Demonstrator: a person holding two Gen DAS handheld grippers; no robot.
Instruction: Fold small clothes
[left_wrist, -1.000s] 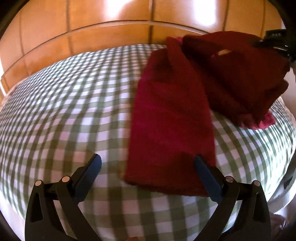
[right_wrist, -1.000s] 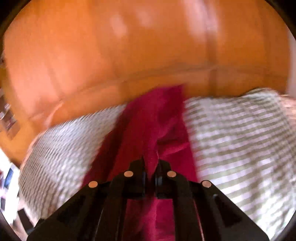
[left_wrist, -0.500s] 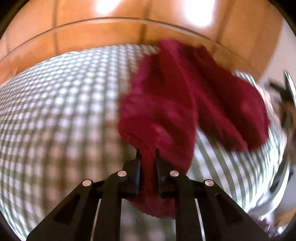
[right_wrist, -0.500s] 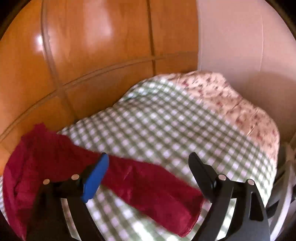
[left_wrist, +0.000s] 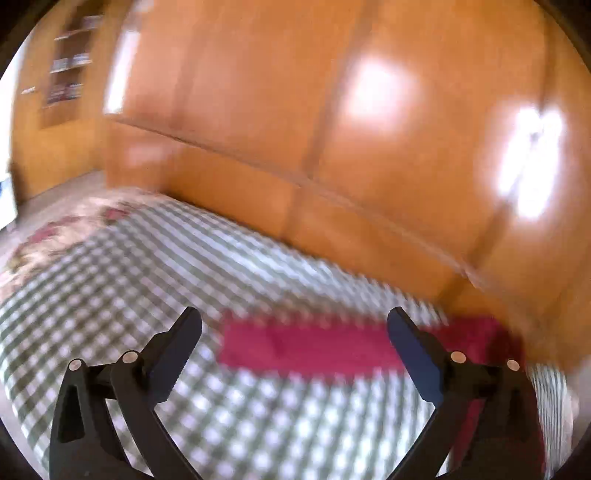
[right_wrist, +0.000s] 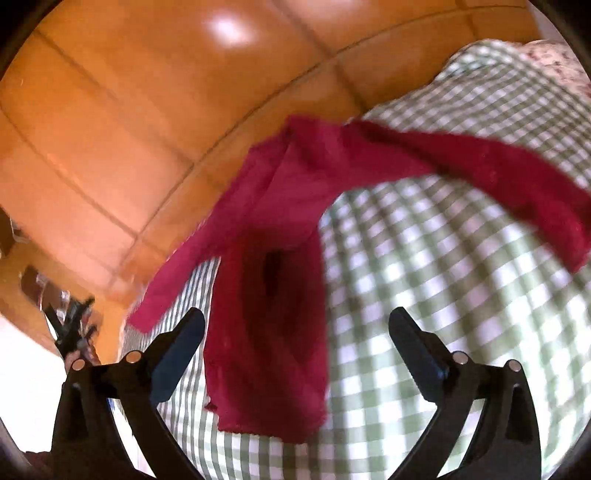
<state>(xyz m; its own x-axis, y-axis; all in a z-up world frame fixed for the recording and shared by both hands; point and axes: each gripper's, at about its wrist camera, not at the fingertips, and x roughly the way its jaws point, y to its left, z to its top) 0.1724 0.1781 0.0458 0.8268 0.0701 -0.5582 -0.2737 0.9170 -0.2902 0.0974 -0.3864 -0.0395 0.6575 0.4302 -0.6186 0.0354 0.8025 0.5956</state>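
Bright, warm daylight in both views. Left wrist view: heavy motion blur throughout; checked bedcover (left_wrist: 110, 295) and red garment (left_wrist: 306, 347) smeared; two white glare patches upper right on glossy wooden panelling (left_wrist: 258, 110). Right wrist view: sharper at centre, blur toward right edge; one glare spot at top. Strong fisheye bending, black vignette in all corners. Lower left overexposed white.

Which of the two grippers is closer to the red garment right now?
Right. The right gripper hangs open just over the red garment, which lies between its fingers. The left gripper, also open, views it from farther back.
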